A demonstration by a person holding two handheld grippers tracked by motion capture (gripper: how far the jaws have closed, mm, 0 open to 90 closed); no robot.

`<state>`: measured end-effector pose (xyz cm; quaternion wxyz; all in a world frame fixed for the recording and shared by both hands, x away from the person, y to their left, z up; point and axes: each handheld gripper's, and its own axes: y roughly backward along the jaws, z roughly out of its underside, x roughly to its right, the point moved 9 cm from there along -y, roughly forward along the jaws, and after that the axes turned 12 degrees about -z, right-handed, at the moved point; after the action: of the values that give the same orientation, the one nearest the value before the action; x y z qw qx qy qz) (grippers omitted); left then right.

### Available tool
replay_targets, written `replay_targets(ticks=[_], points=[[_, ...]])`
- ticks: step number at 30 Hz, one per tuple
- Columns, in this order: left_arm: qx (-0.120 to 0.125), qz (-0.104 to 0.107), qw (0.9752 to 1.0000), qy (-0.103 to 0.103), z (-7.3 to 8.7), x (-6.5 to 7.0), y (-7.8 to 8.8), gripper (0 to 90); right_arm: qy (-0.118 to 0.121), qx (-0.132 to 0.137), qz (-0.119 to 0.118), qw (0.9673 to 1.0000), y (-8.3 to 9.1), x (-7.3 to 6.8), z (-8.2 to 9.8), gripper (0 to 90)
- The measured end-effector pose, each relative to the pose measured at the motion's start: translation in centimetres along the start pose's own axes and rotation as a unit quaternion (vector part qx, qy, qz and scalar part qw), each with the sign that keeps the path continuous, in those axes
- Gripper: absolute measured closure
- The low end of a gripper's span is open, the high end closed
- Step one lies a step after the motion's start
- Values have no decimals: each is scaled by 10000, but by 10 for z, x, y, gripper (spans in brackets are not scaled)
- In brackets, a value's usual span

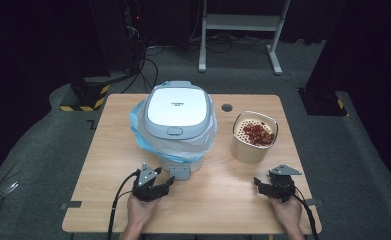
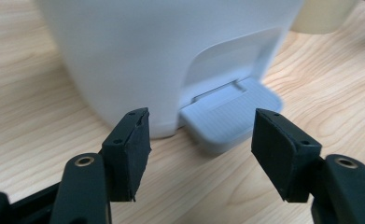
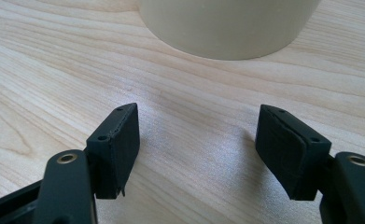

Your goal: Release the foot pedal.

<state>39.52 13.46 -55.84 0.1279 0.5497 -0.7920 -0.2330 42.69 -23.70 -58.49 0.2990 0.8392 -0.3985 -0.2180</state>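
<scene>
A white pedal bin [image 1: 179, 120] with a closed grey-rimmed lid and a blue liner stands mid-table. Its grey foot pedal [image 1: 179, 172] [image 2: 231, 119] sticks out toward me. My left gripper [image 1: 165, 183] [image 2: 201, 156] hovers open just short of the pedal, nothing between its jaws. A cream container [image 1: 253, 136] [image 3: 227, 25] holding red bits in a perforated insert stands to the right of the bin. My right gripper [image 1: 259, 184] [image 3: 199, 156] rests open on the table in front of that container, apart from it and holding nothing.
The wooden table [image 1: 213, 195] has bare surface between the two grippers. A small dark round grommet [image 1: 227, 107] sits near the far edge. Beyond the table are a white desk frame [image 1: 240, 30] and dark equipment on the floor.
</scene>
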Motion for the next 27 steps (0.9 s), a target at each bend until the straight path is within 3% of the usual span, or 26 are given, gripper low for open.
replay_targets(ticks=[14, 20, 23, 27], points=[[-465, -609, 9969, 164, 24, -41, 1, 365, -8, -3, 3, 10000, 0, 0, 0, 311], [-614, -779, 9949, 208, 28, -50, -1, 354, -9, 1, 10, 10000, 0, 0, 0, 310], [-901, -878, 9917, 247, 33, -53, -6, 323, -9, -1, 7, 10000, 0, 0, 0, 310], [-948, -1002, 9902, 220, 33, -53, -8, 282, -14, 1, 12, 10000, 0, 0, 0, 309]])
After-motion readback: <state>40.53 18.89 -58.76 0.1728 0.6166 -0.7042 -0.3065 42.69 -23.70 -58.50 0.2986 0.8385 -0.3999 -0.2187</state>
